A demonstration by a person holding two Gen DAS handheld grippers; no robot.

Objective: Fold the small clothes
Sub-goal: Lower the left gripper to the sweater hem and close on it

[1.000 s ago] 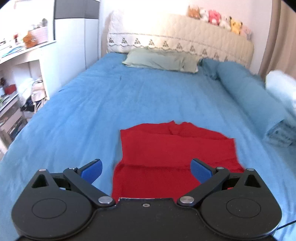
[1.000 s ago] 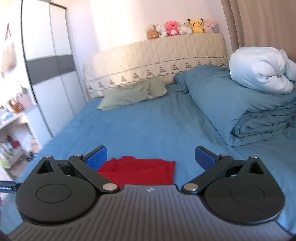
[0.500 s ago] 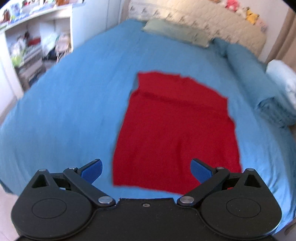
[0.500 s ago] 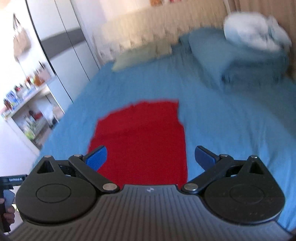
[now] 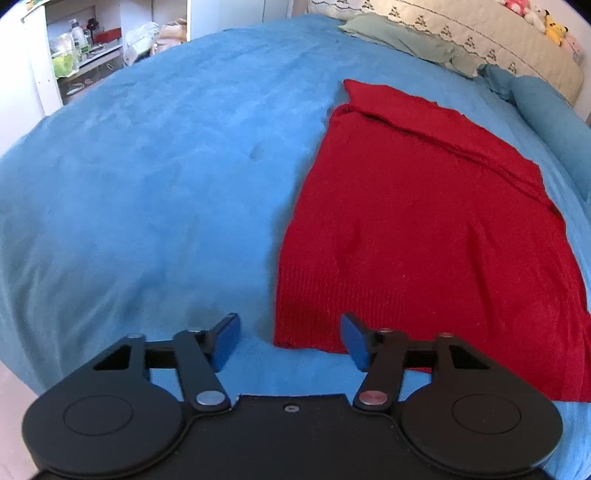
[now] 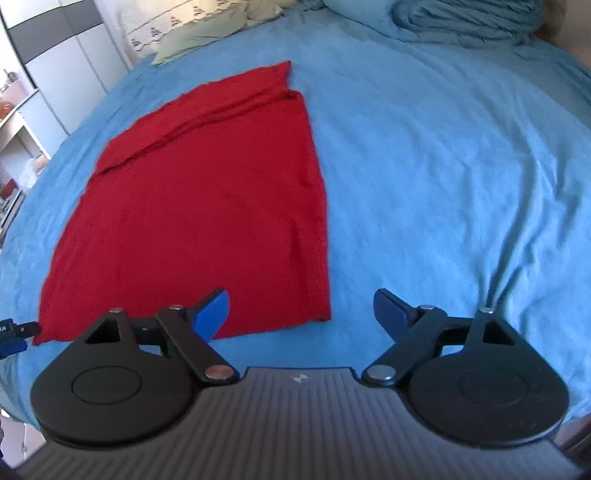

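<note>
Nearest in the left wrist view, the black left gripper (image 5: pixel 290 341) has its blue-padded fingers (image 5: pixel 225 341) spread apart with nothing between them, held over the near left corner of a flat red knitted garment (image 5: pixel 424 236). That corner's ribbed hem lies between the two pads in the picture; whether a pad touches the knit cannot be told. The gripper body hides a strip of the hem.

In the right wrist view, the black-and-grey right gripper (image 6: pixel 301 314) also has its blue pads wide apart and empty, framing the near right corner of the red garment (image 6: pixel 207 206). At the left edge of this view a dark tip with blue (image 6: pixel 14 334) pokes in just beside the hem's other corner, too cut off to make out fully.

The garment lies spread on a blue bedsheet (image 5: pixel 147 166), near hem toward the grippers, with a folded layer across its far end. Beyond it are a pale green pillow (image 5: pixel 406 40), a cream quilted headboard (image 5: pixel 480 33) with small plush toys (image 5: pixel 546 26) cropped by the frame, and a folded blue duvet (image 6: pixel 461 18), partly cut off. A cluttered white shelf (image 5: pixel 81 48) stands left of the bed, its contents too small to identify.
</note>
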